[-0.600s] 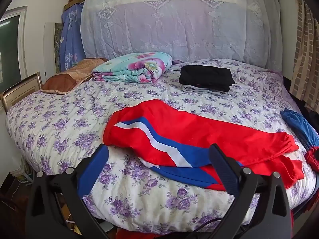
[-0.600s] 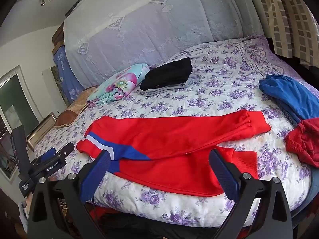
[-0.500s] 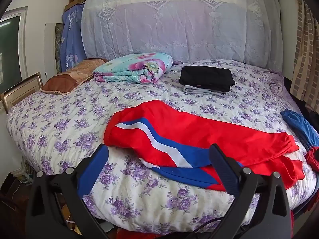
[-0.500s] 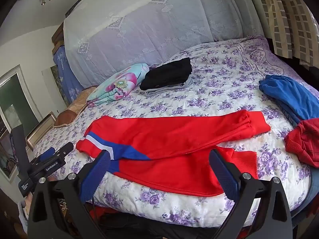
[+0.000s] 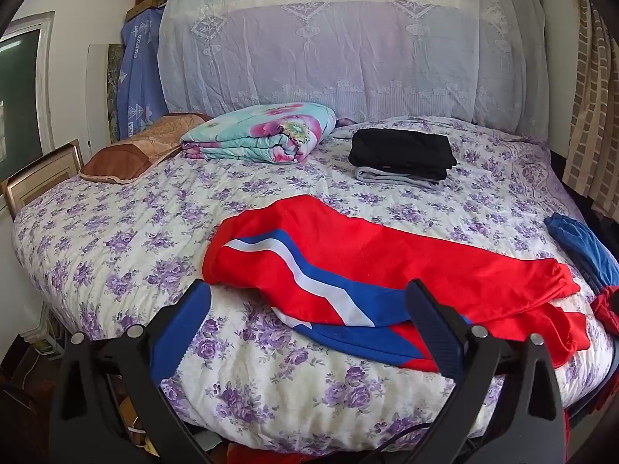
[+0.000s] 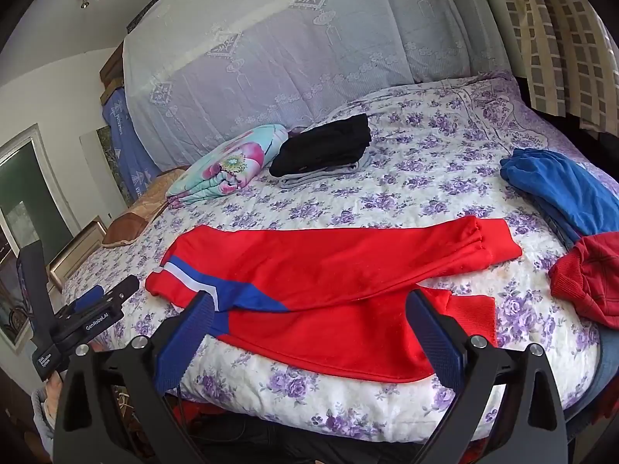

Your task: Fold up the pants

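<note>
Red track pants (image 5: 387, 266) with a blue and white stripe lie spread sideways near the front edge of the bed, waist to the left, cuffs to the right. In the right wrist view the same pants (image 6: 329, 270) show one leg laid over the other. My left gripper (image 5: 309, 301) hovers open before the bed edge near the waist end, with nothing between its blue pads. My right gripper (image 6: 309, 309) is open too, above the front edge of the pants, holding nothing. The left gripper (image 6: 83, 311) also shows at the far left of the right wrist view.
A floral bedspread (image 5: 116, 239) covers the bed. A folded black and grey stack (image 5: 402, 154) and a folded flowery quilt (image 5: 263, 135) lie at the back, beside a brown pillow (image 5: 135, 154). Blue clothing (image 6: 561, 189) and a red garment (image 6: 588, 278) sit at the right edge.
Both views have shifted very slightly; the pants and other clothes lie as before and both grippers stay wide open.
</note>
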### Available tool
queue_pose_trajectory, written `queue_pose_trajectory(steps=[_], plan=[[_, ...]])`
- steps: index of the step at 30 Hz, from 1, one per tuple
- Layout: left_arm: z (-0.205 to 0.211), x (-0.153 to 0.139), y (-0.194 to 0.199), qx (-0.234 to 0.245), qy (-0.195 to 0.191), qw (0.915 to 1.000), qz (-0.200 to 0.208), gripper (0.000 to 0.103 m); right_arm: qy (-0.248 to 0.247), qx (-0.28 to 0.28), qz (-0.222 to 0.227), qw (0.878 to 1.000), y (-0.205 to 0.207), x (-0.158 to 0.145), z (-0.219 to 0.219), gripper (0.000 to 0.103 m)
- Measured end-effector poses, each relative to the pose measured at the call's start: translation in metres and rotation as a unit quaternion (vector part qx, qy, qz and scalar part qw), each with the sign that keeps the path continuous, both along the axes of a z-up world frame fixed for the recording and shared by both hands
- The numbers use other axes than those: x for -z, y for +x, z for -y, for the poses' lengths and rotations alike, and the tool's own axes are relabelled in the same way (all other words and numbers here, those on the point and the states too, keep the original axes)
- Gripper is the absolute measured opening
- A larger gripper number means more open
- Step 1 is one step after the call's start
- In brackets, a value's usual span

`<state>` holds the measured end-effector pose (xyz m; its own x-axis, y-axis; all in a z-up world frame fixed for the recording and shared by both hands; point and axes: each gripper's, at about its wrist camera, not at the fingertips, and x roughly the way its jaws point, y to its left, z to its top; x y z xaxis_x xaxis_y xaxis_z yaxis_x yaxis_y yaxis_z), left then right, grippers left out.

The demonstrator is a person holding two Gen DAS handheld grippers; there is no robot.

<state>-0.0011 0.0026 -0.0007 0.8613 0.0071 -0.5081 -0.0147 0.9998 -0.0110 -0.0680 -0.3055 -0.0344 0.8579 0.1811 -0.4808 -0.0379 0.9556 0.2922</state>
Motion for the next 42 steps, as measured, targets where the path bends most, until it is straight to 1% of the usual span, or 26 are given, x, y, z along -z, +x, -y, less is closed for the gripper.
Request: queue_pose_trajectory(steps=[42], plan=[[0.0003,-0.003,0.001,0.001,-0.002,1.0,-0.002,0.098,0.004,0.0,0.001,1.0,-0.0004,-0.0004,0.0012,0.099]])
